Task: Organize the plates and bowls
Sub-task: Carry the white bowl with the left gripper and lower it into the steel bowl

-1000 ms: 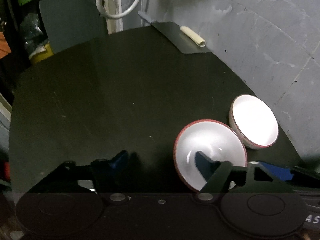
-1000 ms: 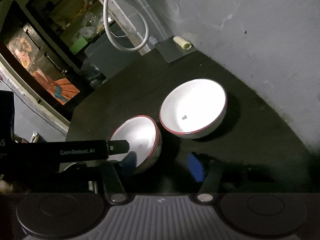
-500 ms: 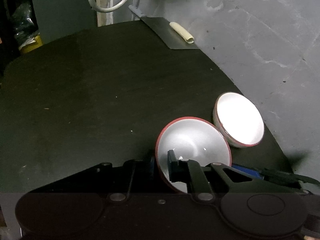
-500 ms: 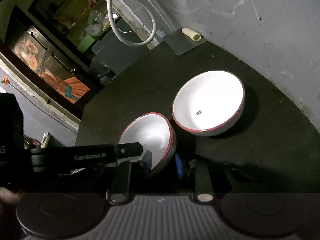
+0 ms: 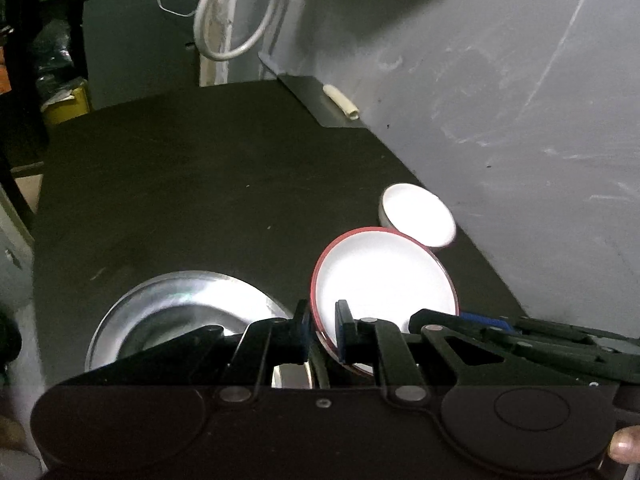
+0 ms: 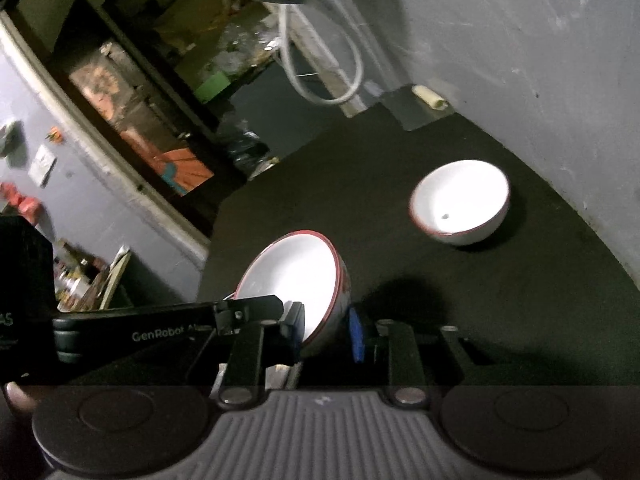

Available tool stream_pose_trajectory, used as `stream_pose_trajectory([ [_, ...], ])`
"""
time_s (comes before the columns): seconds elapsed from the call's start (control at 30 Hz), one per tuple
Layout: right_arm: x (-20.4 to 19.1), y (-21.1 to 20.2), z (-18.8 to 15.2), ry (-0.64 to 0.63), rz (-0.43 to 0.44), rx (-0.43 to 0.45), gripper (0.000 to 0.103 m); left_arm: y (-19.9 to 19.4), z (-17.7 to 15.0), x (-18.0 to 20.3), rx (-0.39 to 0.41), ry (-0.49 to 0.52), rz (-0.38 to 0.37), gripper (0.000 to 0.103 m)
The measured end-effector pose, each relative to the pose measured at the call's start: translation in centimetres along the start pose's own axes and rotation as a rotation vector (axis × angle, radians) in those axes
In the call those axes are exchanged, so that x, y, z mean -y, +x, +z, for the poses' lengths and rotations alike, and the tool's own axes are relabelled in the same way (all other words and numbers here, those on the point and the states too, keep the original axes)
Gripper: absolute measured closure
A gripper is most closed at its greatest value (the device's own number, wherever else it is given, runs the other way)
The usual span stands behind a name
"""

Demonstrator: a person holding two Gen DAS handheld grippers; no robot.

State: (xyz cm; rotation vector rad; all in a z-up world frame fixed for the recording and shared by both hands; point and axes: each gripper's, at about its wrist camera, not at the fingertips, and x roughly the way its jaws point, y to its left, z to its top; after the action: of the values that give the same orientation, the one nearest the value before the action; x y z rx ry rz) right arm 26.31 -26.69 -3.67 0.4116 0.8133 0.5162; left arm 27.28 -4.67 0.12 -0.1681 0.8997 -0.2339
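Where the left wrist view is darkest, at its far left edge, shelves and bags blur together and cannot be told apart. Next comes the dark table [image 5: 168, 200], and low on it a shiny metal bowl [image 5: 176, 312]. The gripper body hides the near part of that bowl. To the right, the left gripper [image 5: 322, 330] is closed tight on the rim of the red-rimmed bowl [image 5: 384, 276], with 1 pad outside and 1 inside. This bowl is tilted, and its bottom edge is hidden behind the fingers. Just past it, the second white bowl [image 5: 418, 216] sits on the table near the grey wall [image 5: 500, 100]; glare washes out its inside, and the held bowl covers its near edge. At the bottom right corner a fingertip [image 5: 624, 448] of the person peeks in, cut off by the frame.

In the right wrist view, the far left is a blurry room with a picture on a dark cupboard; the small things there are too smeared to name. The black arm of the left gripper [image 6: 168, 320] reaches in from the left. The right gripper [image 6: 326, 332] is also pinched on the red-rimmed bowl [image 6: 296, 276], gripping its wall on the near side. The bowl's base is hidden behind the gripper. Well apart to the right, the second white bowl [image 6: 460, 200] stands upright on the table [image 6: 520, 300], with a small dark mark inside that is too small to read.
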Motion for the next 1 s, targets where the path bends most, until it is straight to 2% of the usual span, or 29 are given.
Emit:
stream_pose_trajectory([
  [0.2, -4.1, -3.2, -3.1, -0.064, 0.034, -0.034, 0.075, -5.8, -3.8, -1.3, 0.04, -0.018, -0.01, 0.09],
  [0.47, -8.6, -5.7, -8.3, -0.135, 0.066, -0.147, 0.075, -10.5, -9.4, -3.3, 0.02, -0.062, -0.008, 0.09],
  [0.7, -10.6, -6.8, -11.3, -0.191, 0.06, -0.227, 0.075, -11.9, -13.8, -4.2, -0.028, -0.111, -0.014, 0.09],
  [1.0, -10.5, -6.7, -13.0, -0.199, 0.022, -0.298, 0.075, -11.1, -16.7, -3.9, -0.124, -0.119, 0.017, 0.09],
])
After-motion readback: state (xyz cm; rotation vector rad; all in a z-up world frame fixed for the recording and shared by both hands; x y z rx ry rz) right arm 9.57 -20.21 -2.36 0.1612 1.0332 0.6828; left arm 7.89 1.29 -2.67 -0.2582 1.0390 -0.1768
